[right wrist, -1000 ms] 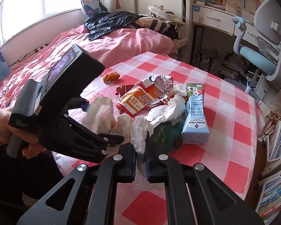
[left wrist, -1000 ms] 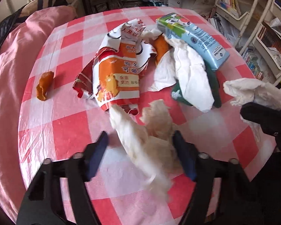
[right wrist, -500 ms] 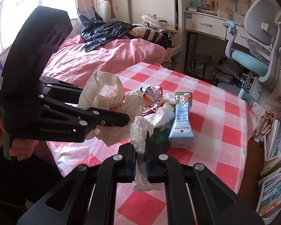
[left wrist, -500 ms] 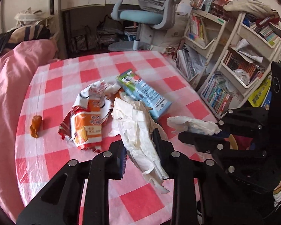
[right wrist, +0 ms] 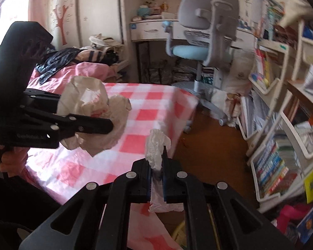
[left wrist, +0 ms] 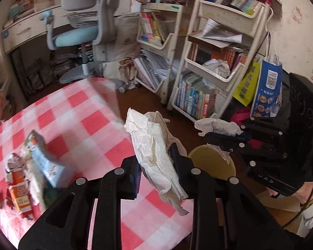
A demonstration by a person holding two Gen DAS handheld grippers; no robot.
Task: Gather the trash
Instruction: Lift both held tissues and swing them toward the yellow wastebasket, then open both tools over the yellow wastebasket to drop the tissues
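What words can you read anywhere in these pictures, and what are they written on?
"GenRobot": faint, on the side of the left hand-held gripper; anything after it is blurred.
A few pale letters on the body of the right hand-held gripper: too unclear to read.
Milk carton, orange wrapper, blue bag, book spines: print too blurred or small to read.

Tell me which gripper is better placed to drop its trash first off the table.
Probably the right. The right gripper, shut on a white tissue, hangs just above the round tan object beside the table, perhaps the bin. The left gripper, shut on crumpled paper, sits nearer the table edge.
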